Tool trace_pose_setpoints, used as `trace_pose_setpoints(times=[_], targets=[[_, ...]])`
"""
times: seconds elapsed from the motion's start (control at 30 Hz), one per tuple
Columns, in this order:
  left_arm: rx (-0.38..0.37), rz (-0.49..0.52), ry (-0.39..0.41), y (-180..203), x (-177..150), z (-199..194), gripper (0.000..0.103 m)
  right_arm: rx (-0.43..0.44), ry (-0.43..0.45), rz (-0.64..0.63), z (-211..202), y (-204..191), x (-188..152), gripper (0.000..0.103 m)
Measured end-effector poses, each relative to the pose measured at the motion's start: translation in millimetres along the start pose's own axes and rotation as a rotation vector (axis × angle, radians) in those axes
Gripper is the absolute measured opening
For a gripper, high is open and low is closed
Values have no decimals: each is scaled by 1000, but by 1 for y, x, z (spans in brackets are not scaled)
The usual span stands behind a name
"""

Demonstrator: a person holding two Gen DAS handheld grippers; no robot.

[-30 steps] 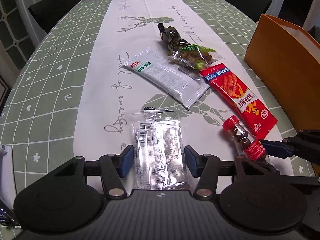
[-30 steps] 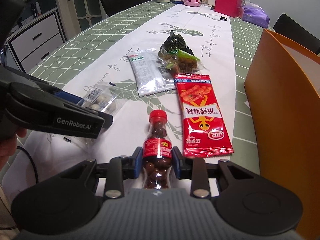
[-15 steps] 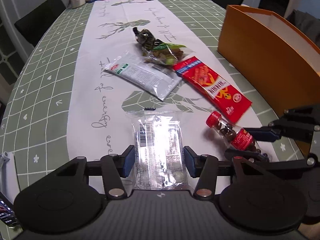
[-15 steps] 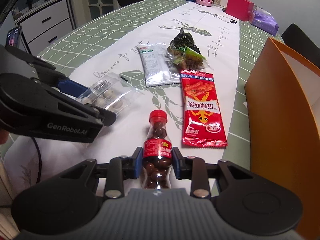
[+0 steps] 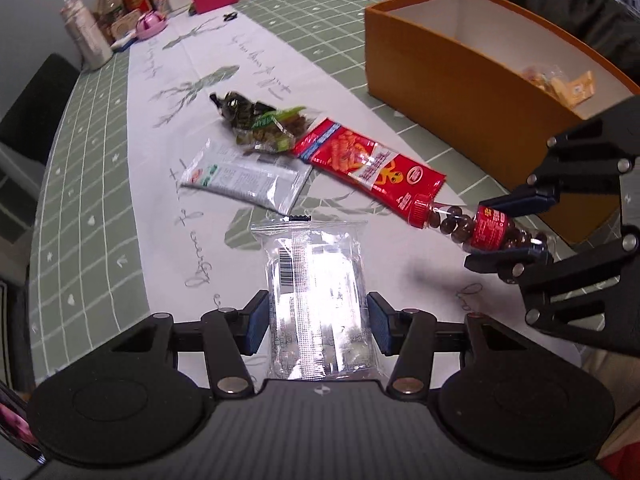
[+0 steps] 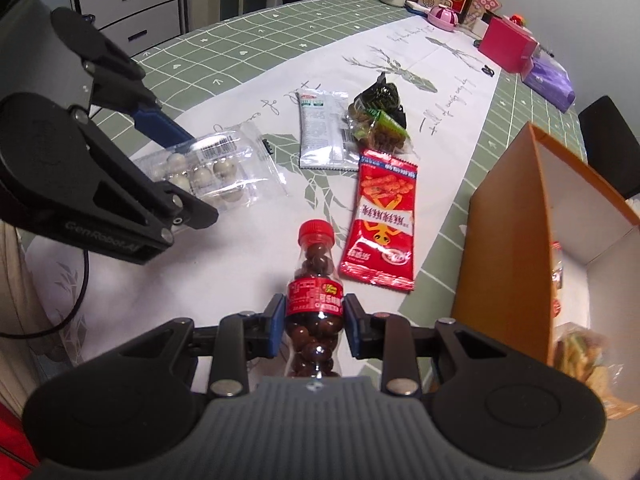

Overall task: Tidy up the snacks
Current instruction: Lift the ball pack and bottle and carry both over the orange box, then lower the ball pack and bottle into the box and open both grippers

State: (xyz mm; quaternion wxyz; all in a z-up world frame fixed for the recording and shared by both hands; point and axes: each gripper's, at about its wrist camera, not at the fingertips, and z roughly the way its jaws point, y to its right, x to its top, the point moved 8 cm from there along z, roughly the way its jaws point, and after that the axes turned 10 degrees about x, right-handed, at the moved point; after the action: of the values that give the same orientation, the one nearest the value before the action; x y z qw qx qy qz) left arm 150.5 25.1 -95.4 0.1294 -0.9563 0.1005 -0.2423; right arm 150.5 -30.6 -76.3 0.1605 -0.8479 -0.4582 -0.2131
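Between the blue pads of the left gripper (image 5: 317, 317) sits a clear packet of pale round sweets (image 5: 318, 300). Both pads press on its sides, so the jaws are grasping it, and it hangs above the white table runner (image 5: 160, 184). Past the tips of these jaws lie a white packet (image 5: 244, 178), a green-and-dark snack bag (image 5: 260, 120) and a long red packet (image 5: 368, 166), all flat on the runner and touching or overlapping one another. Off to the right of the jaws stands an orange box (image 5: 452, 92) with a few snacks inside. Further right, the right gripper (image 6: 314, 320) is clenched on a little bottle of brown chocolate balls (image 6: 316, 296). Its pads squeeze the red label, and the red cap points away from the jaws. The bottle is up off the table, near the orange box.
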Motion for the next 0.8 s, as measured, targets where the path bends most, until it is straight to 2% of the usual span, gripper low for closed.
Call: trace_pose_setpoints(times=[0.13, 0.37, 0.57, 0.8], targets=[[26, 85, 34, 1, 16, -17, 59, -5, 0, -47, -19, 2, 7, 29], [19, 209, 90, 13, 47, -36, 59, -22, 0, -96, -49, 19, 19, 29], [29, 240, 196, 22, 91, -54, 59, -130, 40, -84, -85, 62, 27, 29], [34, 360, 288, 59, 134, -66, 59, -213, 9, -9, -102, 120, 10, 29]])
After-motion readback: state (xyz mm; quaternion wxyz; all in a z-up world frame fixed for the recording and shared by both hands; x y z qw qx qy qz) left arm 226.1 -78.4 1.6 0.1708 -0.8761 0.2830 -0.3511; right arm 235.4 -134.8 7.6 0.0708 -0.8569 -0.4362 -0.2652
